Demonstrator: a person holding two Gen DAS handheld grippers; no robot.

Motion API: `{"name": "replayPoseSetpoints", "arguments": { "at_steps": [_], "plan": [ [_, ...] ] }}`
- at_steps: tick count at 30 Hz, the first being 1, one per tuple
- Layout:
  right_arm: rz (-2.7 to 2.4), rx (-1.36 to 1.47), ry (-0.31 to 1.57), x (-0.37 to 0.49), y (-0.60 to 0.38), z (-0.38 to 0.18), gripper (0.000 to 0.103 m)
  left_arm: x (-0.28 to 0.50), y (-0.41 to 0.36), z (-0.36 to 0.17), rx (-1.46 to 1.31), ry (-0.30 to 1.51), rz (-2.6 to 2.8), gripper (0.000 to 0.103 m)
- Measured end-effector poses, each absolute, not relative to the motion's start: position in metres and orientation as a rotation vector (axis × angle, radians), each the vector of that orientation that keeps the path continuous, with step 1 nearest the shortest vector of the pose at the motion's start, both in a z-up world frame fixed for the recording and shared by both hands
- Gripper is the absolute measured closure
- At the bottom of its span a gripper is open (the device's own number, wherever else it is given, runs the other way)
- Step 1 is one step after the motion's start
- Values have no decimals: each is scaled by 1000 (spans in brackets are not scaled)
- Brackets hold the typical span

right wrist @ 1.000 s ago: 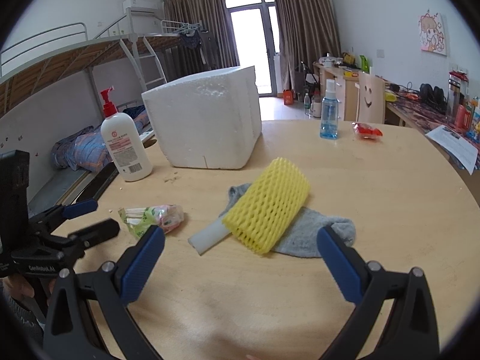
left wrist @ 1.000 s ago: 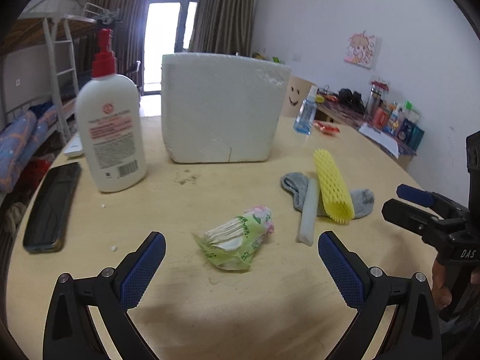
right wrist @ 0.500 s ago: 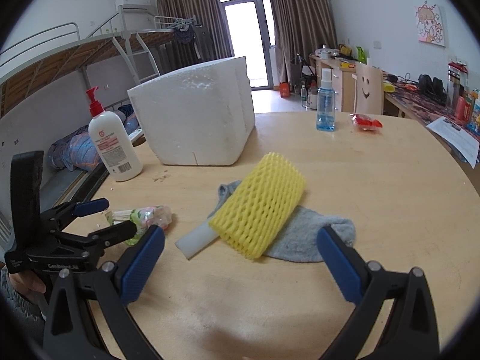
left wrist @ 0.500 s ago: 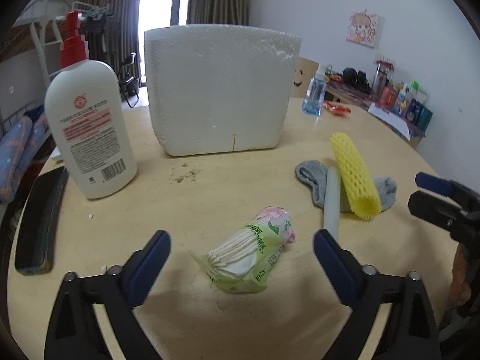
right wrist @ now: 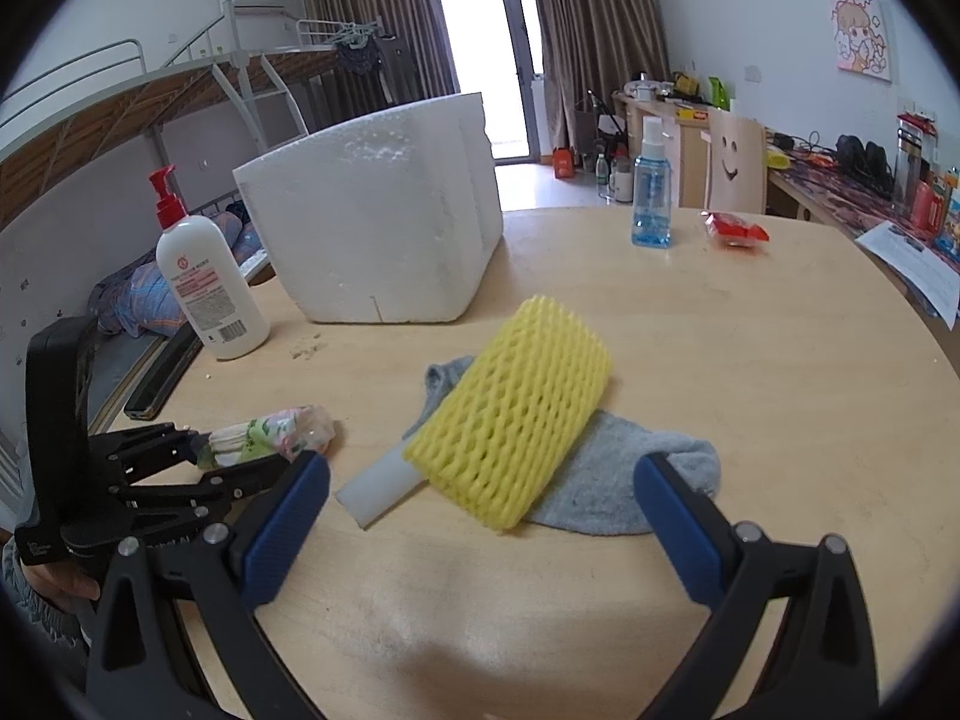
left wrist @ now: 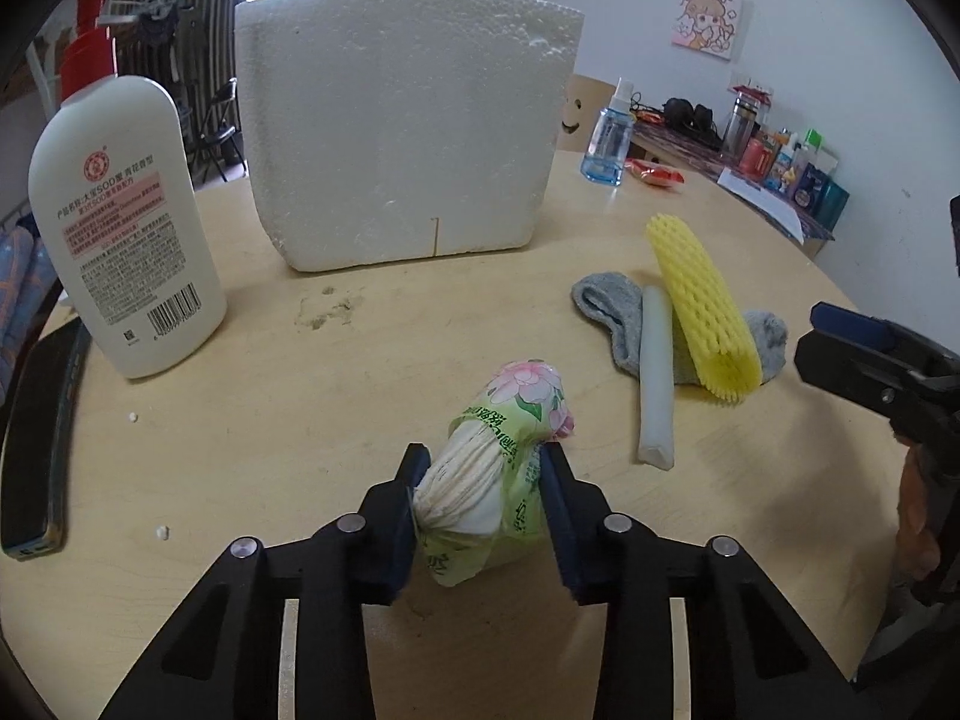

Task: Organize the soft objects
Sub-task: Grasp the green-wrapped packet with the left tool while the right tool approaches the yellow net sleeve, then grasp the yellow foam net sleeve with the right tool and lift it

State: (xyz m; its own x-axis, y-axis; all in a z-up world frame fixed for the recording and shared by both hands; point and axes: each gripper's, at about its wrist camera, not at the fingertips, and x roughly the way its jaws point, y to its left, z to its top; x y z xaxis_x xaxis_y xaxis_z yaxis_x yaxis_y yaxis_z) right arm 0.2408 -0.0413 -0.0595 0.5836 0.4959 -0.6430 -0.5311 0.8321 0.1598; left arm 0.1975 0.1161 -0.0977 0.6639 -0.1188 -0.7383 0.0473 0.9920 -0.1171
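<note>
My left gripper [left wrist: 483, 480] is shut on a green tissue pack [left wrist: 498, 450] with a pink flower print, resting on the wooden table [left wrist: 360, 408]; the pack also shows in the right wrist view [right wrist: 264, 435]. A yellow foam net [right wrist: 510, 414] lies on a grey sock [right wrist: 624, 480], with a white foam stick [right wrist: 375, 492] beside them; in the left view the net [left wrist: 702, 306], sock [left wrist: 606, 306] and stick [left wrist: 654, 378] lie to the right. My right gripper [right wrist: 480, 516] is open just before the net and sock.
A white foam box [left wrist: 402, 120] stands at the table's back. A lotion bottle [left wrist: 120, 210] and a black phone [left wrist: 42, 432] sit at the left. A blue spray bottle [right wrist: 651, 192] and a red packet [right wrist: 735, 231] are far right.
My left gripper moved forward and shut on the tissue pack. My right gripper drew a little closer to the yellow net and sock, still open.
</note>
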Motion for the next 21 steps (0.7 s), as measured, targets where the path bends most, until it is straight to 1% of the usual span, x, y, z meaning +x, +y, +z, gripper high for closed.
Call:
{"name": "replayPoseSetpoints", "arguments": {
  "at_steps": [1,3,14,16,21],
  "plan": [
    [600,-54,735,241,-40,-60,1,196,117,-97,-98,838,-96,69],
    [594,-59,735,242,-38,-60,1,194,119,-96,-111,833,-115,71],
    [562,-102,767,253,-24,-66,1,185,117,-87,-146,772,-191,71],
    [562,-104,786,257,-22,-69,8,184,116,-85,-141,764,-196,71],
    [556,-113,813,261,-18,-73,16,185,115,-85,-143,759,-198,71]
  ]
}}
